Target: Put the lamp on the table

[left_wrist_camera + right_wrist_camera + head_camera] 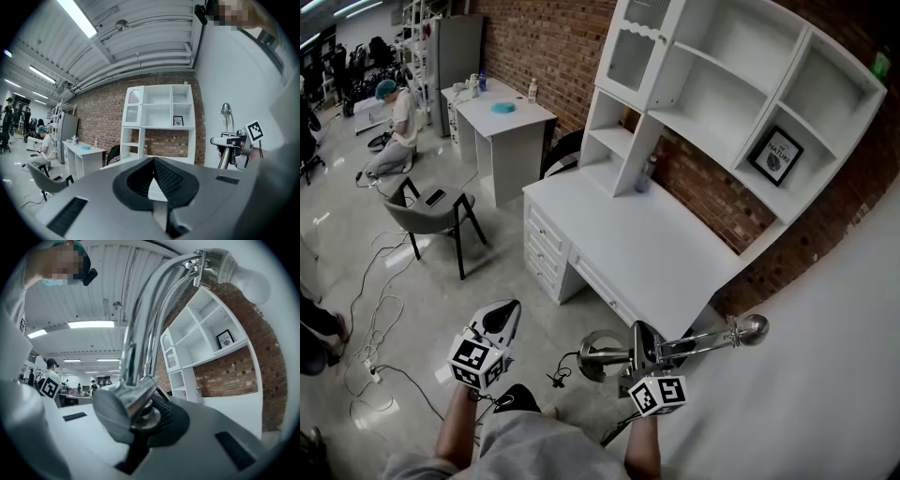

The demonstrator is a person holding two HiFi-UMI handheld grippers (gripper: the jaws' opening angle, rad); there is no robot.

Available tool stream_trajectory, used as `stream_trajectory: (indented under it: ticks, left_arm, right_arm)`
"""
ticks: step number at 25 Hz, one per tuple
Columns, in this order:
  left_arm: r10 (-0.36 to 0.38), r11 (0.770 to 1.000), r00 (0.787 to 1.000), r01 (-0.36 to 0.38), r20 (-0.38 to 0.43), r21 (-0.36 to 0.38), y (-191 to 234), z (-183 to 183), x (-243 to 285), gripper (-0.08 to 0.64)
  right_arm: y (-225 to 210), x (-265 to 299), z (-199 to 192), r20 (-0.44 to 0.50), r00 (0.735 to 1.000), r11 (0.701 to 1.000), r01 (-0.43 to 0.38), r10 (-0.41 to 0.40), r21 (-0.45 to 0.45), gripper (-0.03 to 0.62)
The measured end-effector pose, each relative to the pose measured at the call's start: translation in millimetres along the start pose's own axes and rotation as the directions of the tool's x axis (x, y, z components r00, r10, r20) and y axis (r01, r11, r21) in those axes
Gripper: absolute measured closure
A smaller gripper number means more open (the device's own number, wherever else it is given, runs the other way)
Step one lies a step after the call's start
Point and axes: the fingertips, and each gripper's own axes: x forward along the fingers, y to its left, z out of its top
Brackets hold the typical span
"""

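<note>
Your right hand-held gripper (649, 349) clamps the chrome lamp (705, 339) by its stem, nearly level above the floor (412, 272), near the white desk (647, 253); your left hand-held gripper (502, 319) hangs empty alongside.

Item 1, for your list: the framed print (775, 155) in a right-hand compartment of the white hutch (800, 70) bears pale lettering on a dark ground, of which you can read only the word "NATURE"; the shorter line above it is too small to tell. Item 2: the marker cube (478, 361) on your left gripper (508, 314) and the marker cube (659, 394) on your right gripper (643, 339) show black-and-white coded squares, with no letters or numbers. You will find no other readable text, brand or number in any of the 3 views.
</note>
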Motion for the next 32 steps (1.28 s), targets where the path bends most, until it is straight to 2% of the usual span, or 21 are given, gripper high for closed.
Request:
stream_trajectory:
  ticks: [9,15,23,32]
  left_arm:
    - [0.019,1.0,1.0,-0.019,-0.016,-0.017,18,0,24,0.557]
    - [0.004,1.0,1.0,-0.005,-0.015,-0.019,42,-3,61,0.557]
    - [-0.087,0.996,0.996,0.087,-0.013,-0.006,72,17,137,0.557]
    - [-0.201,0.979,0.979,0.201,-0.03,0.017,112,38,216,0.557]
  right_arm:
    - [-12,31,1,-0.005,1.0,1.0,-0.012,0.012,0.009,0.572]
    - [-27,65,-1,0.015,1.0,1.0,-0.001,0.001,0.018,0.572]
    - [-54,120,4,0.018,0.997,0.997,0.071,-0.071,-0.012,0.572]
    - [-74,178,20,0.032,0.986,0.986,0.164,-0.163,-0.038,0.572]
